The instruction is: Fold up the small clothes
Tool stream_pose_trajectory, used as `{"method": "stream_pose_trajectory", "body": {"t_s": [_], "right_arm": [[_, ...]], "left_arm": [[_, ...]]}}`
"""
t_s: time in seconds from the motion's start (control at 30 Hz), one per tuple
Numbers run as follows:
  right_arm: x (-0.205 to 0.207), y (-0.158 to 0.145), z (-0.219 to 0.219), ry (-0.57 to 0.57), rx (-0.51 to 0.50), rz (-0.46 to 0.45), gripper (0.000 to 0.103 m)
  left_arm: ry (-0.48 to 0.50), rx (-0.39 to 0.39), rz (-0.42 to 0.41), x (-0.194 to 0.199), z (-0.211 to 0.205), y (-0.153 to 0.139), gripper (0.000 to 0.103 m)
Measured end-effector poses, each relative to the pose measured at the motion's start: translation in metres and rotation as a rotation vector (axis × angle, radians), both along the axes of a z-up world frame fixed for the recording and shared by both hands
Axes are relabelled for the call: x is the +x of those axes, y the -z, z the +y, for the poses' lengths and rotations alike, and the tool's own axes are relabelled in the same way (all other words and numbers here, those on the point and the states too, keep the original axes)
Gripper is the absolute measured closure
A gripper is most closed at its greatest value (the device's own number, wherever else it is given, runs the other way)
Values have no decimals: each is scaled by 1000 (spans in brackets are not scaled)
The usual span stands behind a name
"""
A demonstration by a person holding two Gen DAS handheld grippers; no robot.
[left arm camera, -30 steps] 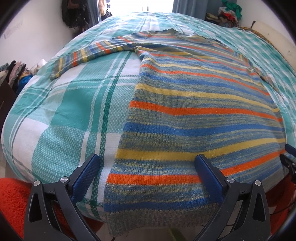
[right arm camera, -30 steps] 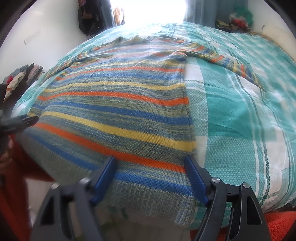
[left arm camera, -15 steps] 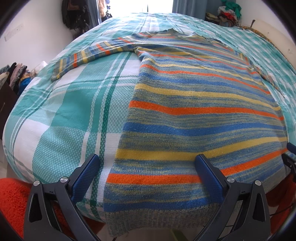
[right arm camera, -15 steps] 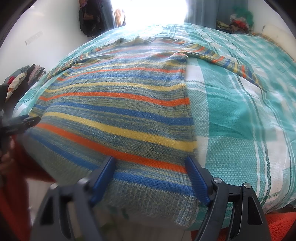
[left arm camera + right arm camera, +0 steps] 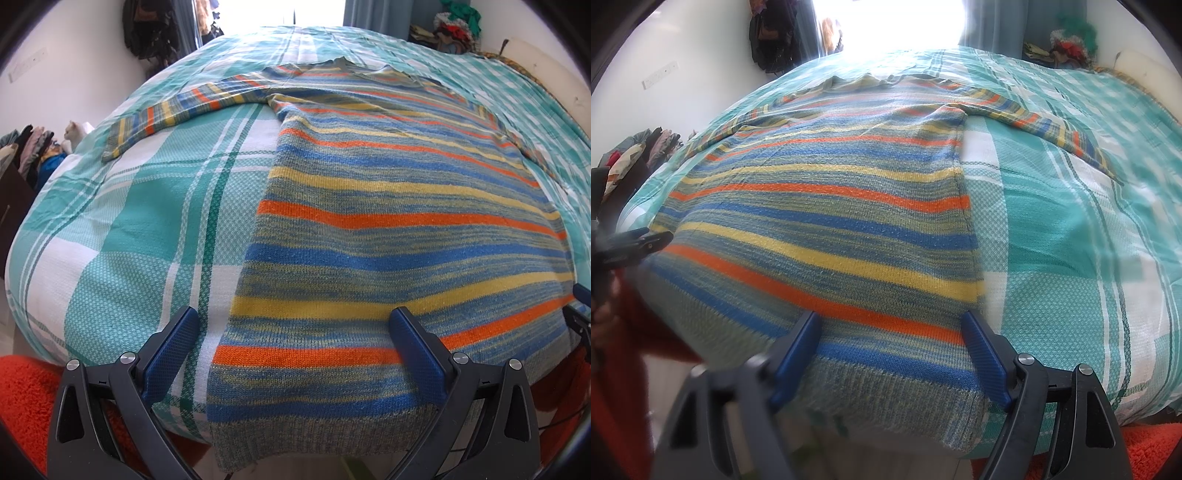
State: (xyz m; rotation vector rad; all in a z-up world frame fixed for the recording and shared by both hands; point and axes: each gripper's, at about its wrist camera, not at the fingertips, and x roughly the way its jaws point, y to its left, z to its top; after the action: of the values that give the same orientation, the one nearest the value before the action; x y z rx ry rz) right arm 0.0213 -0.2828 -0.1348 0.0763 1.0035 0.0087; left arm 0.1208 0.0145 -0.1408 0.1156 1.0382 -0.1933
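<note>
Here both grippers, left (image 5: 295,339) and right (image 5: 890,339), hover spread wide over the hem below them, apparently poised to pinch the sweater (image 5: 388,229) for folding.

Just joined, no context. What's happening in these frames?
A person with two handheld tongs is about to fold a striped sweater laid flat on a plaid bedspread, sleeves spread out. The left tongs hang open over the hem's left corner, the right tongs open over its right corner. Neither grips the cloth yet, and no fold shows.
</note>
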Motion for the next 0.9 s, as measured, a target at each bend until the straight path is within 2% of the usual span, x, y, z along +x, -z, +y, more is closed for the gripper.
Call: {"method": "stream_pose_trajectory", "body": {"t_s": [0.9], "right_arm": [[-1, 1, 1, 1, 0, -2, 23]], "left_arm": [[1, 0, 0, 0, 0, 0, 1]]}}
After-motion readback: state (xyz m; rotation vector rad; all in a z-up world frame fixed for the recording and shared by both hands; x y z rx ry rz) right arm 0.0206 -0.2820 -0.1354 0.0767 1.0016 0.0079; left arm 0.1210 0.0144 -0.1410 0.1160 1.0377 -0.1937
